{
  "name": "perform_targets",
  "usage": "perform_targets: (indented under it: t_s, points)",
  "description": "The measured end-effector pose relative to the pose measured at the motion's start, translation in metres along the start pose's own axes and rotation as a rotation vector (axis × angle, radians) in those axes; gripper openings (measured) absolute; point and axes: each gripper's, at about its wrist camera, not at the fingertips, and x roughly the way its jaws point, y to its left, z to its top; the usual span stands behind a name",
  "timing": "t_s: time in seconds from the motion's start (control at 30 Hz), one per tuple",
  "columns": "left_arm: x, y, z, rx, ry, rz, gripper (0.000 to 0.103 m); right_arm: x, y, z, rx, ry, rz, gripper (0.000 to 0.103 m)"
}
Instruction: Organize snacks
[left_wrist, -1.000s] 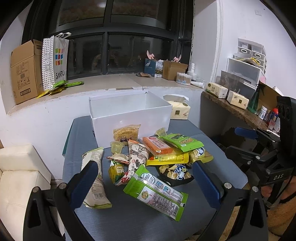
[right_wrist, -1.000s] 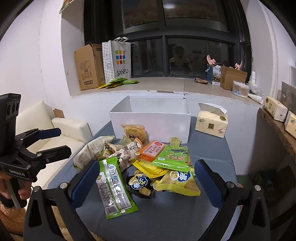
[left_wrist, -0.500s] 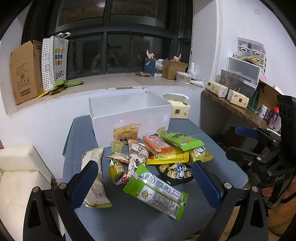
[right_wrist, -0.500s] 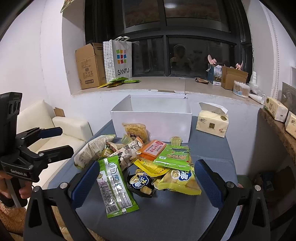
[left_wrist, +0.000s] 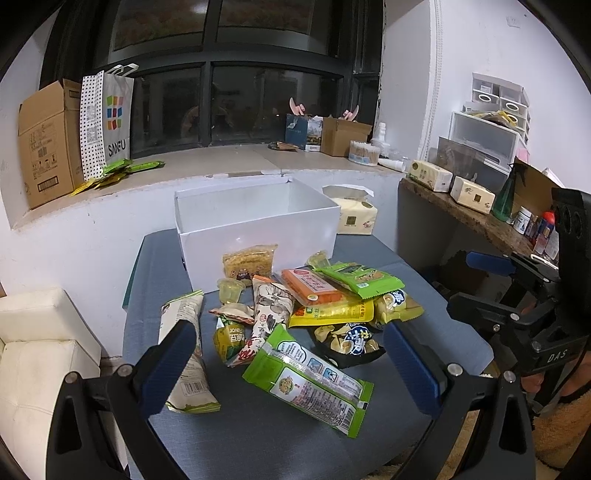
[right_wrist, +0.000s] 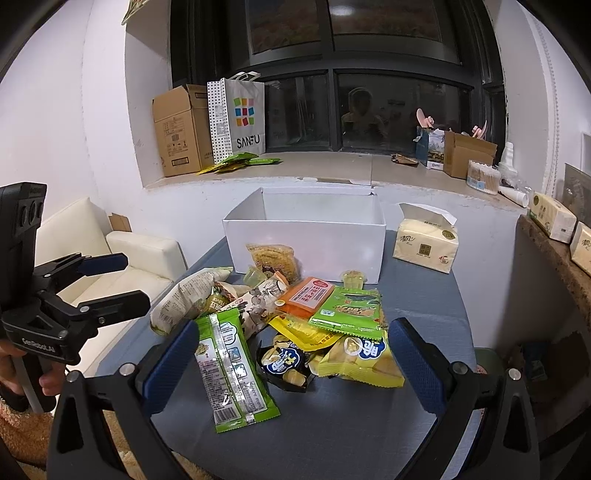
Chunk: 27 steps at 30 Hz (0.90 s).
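One long green snack packet (right_wrist: 232, 369) lies lengthwise pointing toward the white box (right_wrist: 306, 240).

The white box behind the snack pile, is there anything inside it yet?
Cannot tell: the white box shows only bare inner walls, its floor hidden behind the front wall.

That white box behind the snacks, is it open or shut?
Open. The white box has no lid on top, its inner walls show, and what shows of its inside holds no snacks.
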Motion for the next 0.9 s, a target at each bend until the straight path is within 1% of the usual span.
perform_targets:
  t_s: [0.4, 0.7, 0.9]
  points:
    - [0.0012, 0.0009, -0.0004, -0.006, 0.002, 0.006, 0.103, 0.0003, 0.001, -0.0006, -0.001, 0.003, 0.0, 0.103]
    - [0.0, 0.0015, 0.0017, -0.01, 0.003, -0.007, 0.103, 0.0012, 0.0017, -0.0018, -0.004, 0.008, 0.003, 0.103]
    - [0.0013, 0.0038, 0.0009, -0.02, 0.011, 0.004, 0.103, 0.0016, 0.0018, -0.0022, -0.002, 0.01, 0.003, 0.103]
